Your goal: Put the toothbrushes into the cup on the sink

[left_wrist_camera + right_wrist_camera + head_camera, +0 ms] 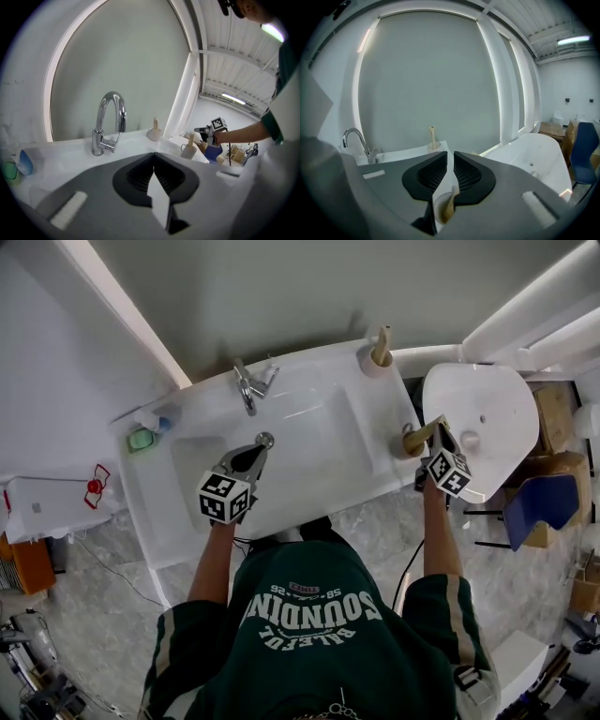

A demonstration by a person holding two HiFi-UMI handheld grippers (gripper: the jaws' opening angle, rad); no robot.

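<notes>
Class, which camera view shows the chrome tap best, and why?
The left gripper view: the tap stands large, side-on, its curved spout whole. The head view shows the tap small, from above; the right gripper view, small near the left edge.

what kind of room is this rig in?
Probably a bathroom mock-up inside a workshop: white rectangular ceramic sink with curved chrome tap, white rounded tub beside it, brown cardboard boxes stacked on the floor.

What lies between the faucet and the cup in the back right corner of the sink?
Nothing: only bare white sink rim between faucet and cup, seen in the head view.
</notes>
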